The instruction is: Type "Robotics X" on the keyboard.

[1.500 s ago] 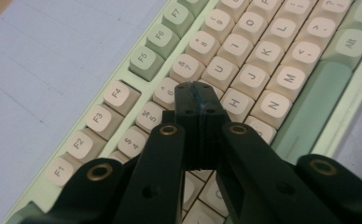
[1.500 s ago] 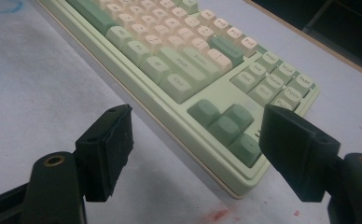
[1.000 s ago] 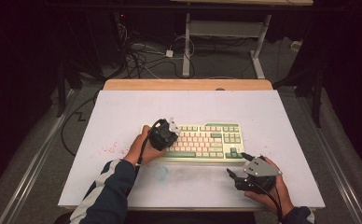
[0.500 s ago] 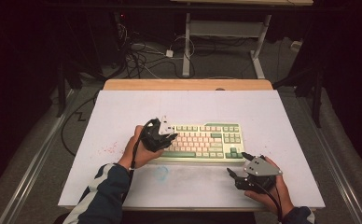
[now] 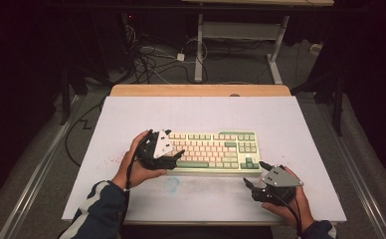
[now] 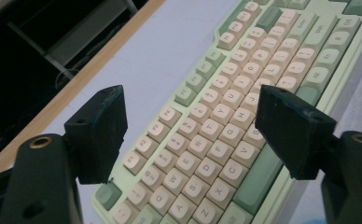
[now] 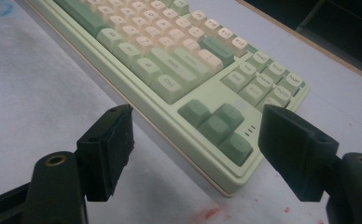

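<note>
- My left gripper: black body, grey three-cornered plate on top, black cable trailing along the forearm.
- My right gripper: same black build, grey plate with small dark screws, black cable.
- Jaws in both gripper views: matte black blocky pads, brass-ringed holes at the bases.
- Sleeves: dark navy, white stripes on the left.

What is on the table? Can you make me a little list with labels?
thing: keyboard, pale green with cream and green keys
where: middle of the white table
left gripper: open, over the keyboard's left end
right gripper: open, near the keyboard's right front corner, not touching
arrow keys: dark green, ahead of the right gripper
marks: blue smudge and red specks on the table
</note>
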Demonstrator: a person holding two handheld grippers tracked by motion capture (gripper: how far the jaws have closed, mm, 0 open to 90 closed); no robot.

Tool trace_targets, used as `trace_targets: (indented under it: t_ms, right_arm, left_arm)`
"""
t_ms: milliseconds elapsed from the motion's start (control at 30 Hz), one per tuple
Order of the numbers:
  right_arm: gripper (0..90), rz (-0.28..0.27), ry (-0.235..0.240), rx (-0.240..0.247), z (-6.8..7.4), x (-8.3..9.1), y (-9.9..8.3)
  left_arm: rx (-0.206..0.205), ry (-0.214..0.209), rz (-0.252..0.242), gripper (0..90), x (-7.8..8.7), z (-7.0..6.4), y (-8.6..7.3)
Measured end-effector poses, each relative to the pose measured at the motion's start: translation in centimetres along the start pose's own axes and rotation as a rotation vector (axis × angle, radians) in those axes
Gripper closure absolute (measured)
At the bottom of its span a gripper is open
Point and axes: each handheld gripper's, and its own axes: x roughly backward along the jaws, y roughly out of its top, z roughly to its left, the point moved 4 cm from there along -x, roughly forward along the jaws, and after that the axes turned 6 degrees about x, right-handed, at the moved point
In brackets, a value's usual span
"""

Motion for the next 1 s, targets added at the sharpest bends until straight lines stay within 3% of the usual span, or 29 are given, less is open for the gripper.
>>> trace_targets:
  t_ms: [433, 1000]
  right_arm:
    - [28.0, 0.002, -0.007, -0.005, 0.0, 0.0, 0.0]
    - [28.1, 0.007, -0.014, -0.006, -0.2, -0.2, 0.2]
  left_arm:
    - [-0.041, 0.042, -0.017, 20.0, 2.7, 1.4, -2.0]
    - [0.001, 0.131, 0.041, 18.7, 6.2, 4.0, -5.7]
